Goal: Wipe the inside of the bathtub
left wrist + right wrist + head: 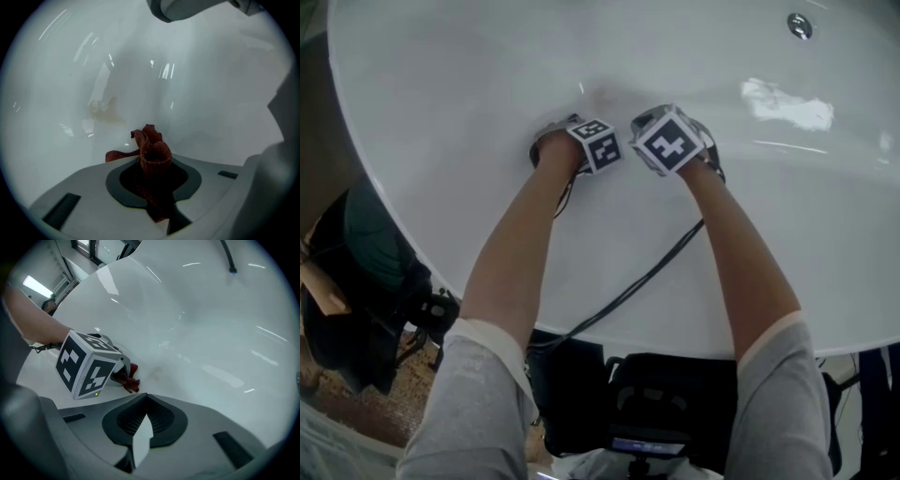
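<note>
The white bathtub (469,112) fills the head view, and both grippers are down inside it, side by side. My left gripper (572,131) is shut on a crumpled red-brown cloth (152,150), which sticks out past the jaws (152,165) close to the tub wall. A faint yellowish smudge (104,110) marks the wall just beyond the cloth. From the right gripper view the cloth (131,381) shows under the left gripper's marker cube (86,364). My right gripper (661,117) is shut (146,401) with nothing seen in it, hovering over the tub's curved surface (211,333).
The chrome drain (800,25) sits at the far right of the tub floor. A black cable (628,291) runs from the grippers over the near rim. Dark gear and a patch of floor (356,281) lie outside the tub at the left.
</note>
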`<state>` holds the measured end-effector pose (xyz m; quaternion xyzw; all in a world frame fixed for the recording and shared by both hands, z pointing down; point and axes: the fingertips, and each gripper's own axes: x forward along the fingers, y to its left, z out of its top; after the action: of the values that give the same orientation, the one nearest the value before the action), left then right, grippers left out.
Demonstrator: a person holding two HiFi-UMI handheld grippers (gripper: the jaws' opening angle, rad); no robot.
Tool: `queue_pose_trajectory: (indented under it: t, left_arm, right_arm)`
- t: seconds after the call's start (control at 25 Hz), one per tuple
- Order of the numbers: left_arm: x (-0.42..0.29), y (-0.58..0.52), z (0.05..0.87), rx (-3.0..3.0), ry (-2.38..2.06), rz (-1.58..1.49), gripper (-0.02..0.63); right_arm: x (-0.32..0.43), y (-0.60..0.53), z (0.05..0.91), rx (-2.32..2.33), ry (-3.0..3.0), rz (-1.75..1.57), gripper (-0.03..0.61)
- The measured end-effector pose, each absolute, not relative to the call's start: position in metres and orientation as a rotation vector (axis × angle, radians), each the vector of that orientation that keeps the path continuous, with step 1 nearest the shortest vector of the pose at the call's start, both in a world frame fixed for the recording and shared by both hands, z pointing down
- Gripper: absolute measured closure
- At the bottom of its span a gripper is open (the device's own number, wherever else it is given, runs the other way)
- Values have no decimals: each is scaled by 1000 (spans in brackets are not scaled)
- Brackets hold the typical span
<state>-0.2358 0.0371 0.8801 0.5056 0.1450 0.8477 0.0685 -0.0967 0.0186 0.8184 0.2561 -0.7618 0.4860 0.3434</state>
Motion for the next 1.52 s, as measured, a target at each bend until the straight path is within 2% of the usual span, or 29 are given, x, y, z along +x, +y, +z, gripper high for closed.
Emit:
queue_pose_trajectory:
  t: [0.76,1.2,1.52]
  left_arm:
    - [-184,9,922,1923,373,2457,531]
    - [-140,-88,925,2111,98,2420,531]
    - [-135,-35,924,2041,185,2333,534]
  right_arm:
    - [-84,10,837,713,-1984,1254,569]
    - [-80,-2,848,750,-1971,1237,569]
    - [-71,10,845,749,-1942,1286,569]
